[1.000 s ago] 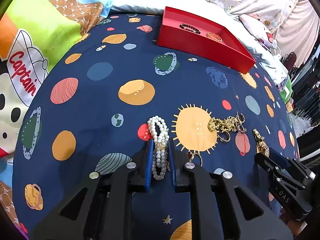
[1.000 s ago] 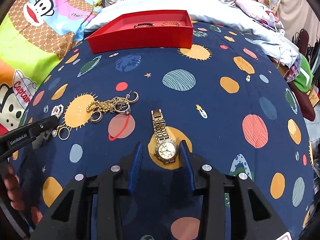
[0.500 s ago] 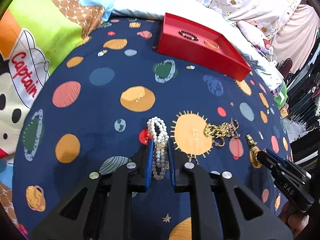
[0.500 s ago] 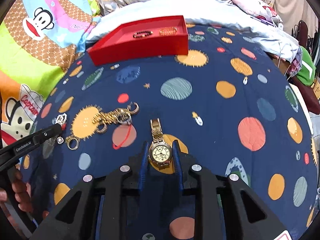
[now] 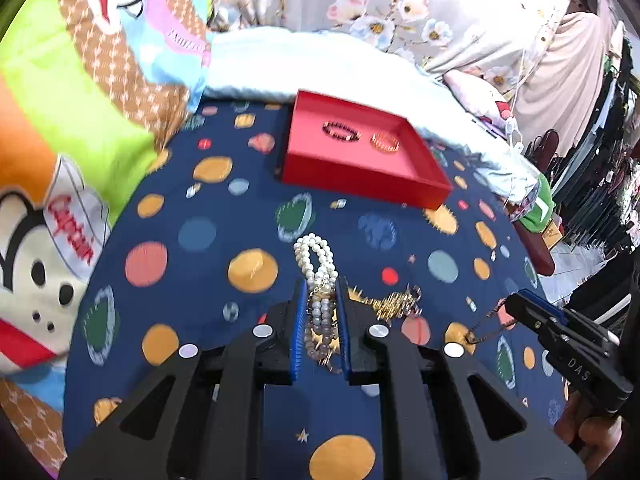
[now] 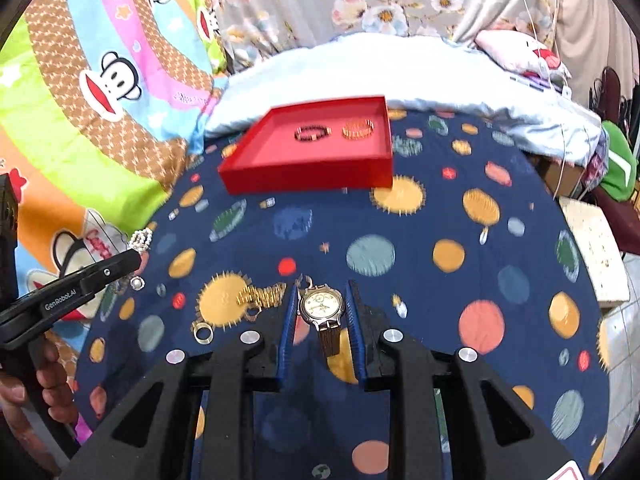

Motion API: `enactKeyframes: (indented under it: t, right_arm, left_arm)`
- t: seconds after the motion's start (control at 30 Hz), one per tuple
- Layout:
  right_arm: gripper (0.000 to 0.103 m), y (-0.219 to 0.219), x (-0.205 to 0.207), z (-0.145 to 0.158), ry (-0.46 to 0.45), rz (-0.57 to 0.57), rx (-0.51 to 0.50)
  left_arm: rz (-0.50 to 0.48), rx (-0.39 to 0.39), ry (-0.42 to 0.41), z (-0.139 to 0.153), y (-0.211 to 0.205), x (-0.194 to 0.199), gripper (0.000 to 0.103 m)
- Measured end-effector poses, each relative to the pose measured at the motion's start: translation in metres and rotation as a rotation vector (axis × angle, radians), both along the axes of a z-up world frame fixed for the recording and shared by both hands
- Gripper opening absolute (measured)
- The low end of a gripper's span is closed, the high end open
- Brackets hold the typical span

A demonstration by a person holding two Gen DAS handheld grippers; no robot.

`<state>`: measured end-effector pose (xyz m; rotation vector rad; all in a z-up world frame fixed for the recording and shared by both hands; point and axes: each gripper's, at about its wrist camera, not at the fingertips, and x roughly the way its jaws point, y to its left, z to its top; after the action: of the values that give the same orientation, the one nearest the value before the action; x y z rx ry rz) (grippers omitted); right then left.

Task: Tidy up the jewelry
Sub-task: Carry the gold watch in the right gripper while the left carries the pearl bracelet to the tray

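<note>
Pearl bracelet (image 5: 318, 276) and watch (image 6: 321, 305), each clamped between fingers, now lifted off the bedspread (image 6: 400, 240).

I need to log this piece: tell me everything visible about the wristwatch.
The wristwatch has a round pale dial in a gold-toned case, with what looks like a ribbed metal band. The right gripper is shut on its case, face toward the camera. One band half hangs below; the other is mostly hidden. It looks clear of the blue bedspread.
</note>
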<state>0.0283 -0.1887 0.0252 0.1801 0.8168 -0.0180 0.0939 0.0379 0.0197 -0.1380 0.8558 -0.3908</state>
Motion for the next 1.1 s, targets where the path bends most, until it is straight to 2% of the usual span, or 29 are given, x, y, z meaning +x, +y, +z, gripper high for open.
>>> enactKeyframes:
  t: [0.23,0.53,0.63,0.83,0.93,1.1]
  right_arm:
    - [0.022,-0.015,0.038,0.036,-0.086,0.023,-0.03]
    - [0.022,-0.039,0.139,0.059,-0.122,0.054,-0.03]
    - [0.022,-0.049,0.18,0.053,-0.109,0.065,0.002]
    - [0.022,-0.059,0.238,0.027,-0.066,0.06,0.036]
    - [0.022,-0.063,0.258,0.011,-0.029,0.063,0.057]
    - [0.022,-0.064,0.28,-0.01,0.006,0.061,0.042]
  left_arm:
    - [-0.035,-0.006,-0.067,0.028,-0.017,0.031,0.013]
    - [-0.057,-0.005,-0.107,0.048,-0.057,0.123,0.013]
    - [-0.065,-0.006,-0.093,0.046,-0.071,0.156,0.013]
    - [-0.057,0.028,-0.086,0.027,-0.098,0.211,0.013]
    - [-0.055,0.013,-0.052,0.014,-0.105,0.235,0.013]
    - [-0.051,0.046,-0.032,-0.006,-0.115,0.251,0.013]
